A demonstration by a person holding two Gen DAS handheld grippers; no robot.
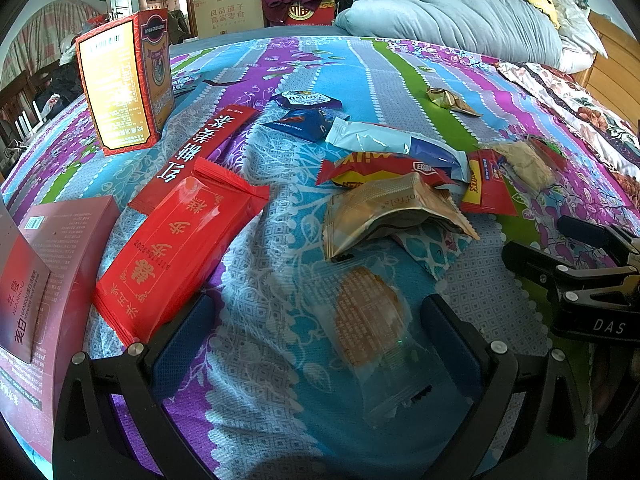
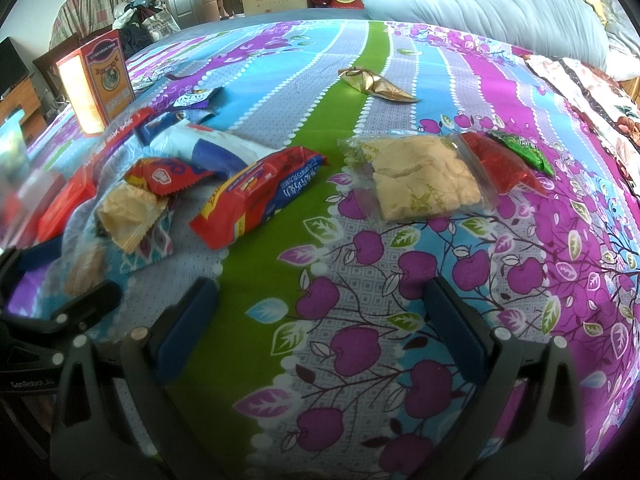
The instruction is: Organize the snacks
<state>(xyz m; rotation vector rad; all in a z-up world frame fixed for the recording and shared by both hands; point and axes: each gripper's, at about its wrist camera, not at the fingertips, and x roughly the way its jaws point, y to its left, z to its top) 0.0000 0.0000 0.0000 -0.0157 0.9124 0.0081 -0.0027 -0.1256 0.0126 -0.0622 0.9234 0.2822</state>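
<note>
Left wrist view: the left gripper [image 1: 316, 344] hovers with fingers spread wide around a clear-wrapped cookie [image 1: 370, 328] lying on the patterned bed [image 1: 280, 72]. Other snacks sit scattered just beyond it, including a tan wafer packet [image 1: 392, 212] and a red packet [image 1: 176, 248]. The right gripper [image 2: 320, 328] is also spread apart over bare bedspread, holding nothing. The slick wrapper could slip free, or soft bedding might bunch between the fingers.
</note>
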